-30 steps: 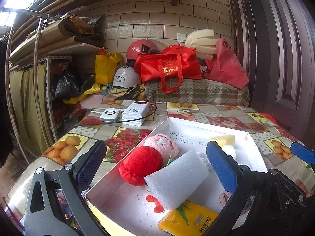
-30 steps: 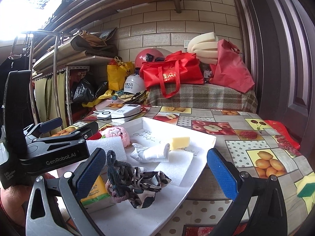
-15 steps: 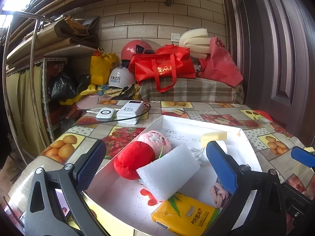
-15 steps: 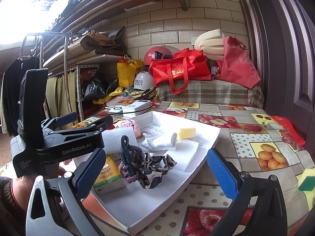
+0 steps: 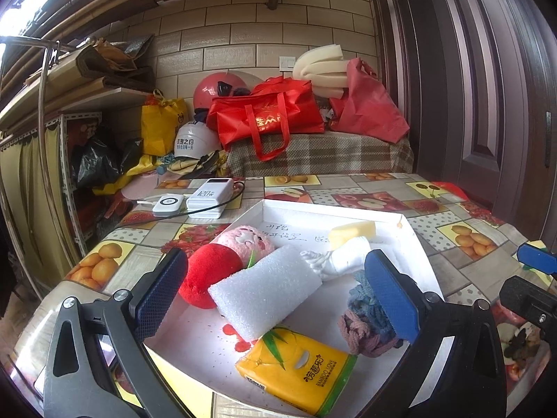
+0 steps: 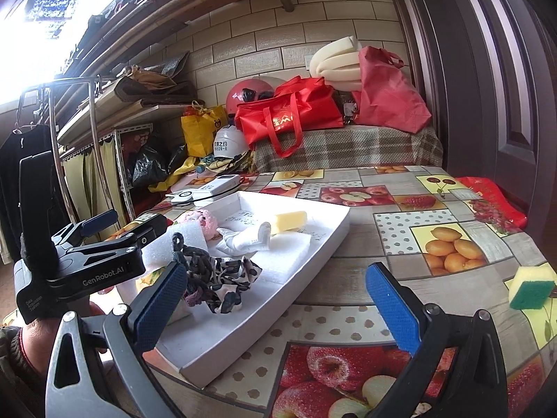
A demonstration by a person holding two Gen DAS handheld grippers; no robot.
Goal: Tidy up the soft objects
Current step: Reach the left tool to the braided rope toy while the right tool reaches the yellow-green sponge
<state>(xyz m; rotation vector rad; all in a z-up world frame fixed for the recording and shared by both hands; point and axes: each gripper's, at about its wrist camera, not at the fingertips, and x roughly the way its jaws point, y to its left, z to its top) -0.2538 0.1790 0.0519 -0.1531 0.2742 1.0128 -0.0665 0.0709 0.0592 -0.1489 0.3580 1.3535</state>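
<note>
A white tray point(image 5: 423, 254) on the fruit-print table holds soft things: a red plush ball point(image 5: 209, 273), a pink plush point(image 5: 249, 242), a white foam block point(image 5: 264, 287), a white sock point(image 5: 343, 259), a yellow sponge point(image 5: 351, 231), hair scrunchies point(image 5: 362, 324) and a yellow tissue pack point(image 5: 296, 372). My left gripper point(image 5: 275, 296) is open and empty, above the tray's near end. My right gripper point(image 6: 275, 308) is open and empty over the tray's right rim point(image 6: 313, 261). A yellow-green sponge point(image 6: 531, 287) lies on the table at the right.
Two white power banks point(image 5: 209, 193) with a cable lie behind the tray. Red bags point(image 5: 268, 118), helmets and foam rolls pile on a plaid-covered bench at the back. A metal shelf rack point(image 5: 52, 160) stands at the left, a dark door point(image 5: 487, 87) at the right.
Both grippers have pulled back and risen from the tray. More of the tray's near end, the tissue pack and the scrunchies now show in the left wrist view.
</note>
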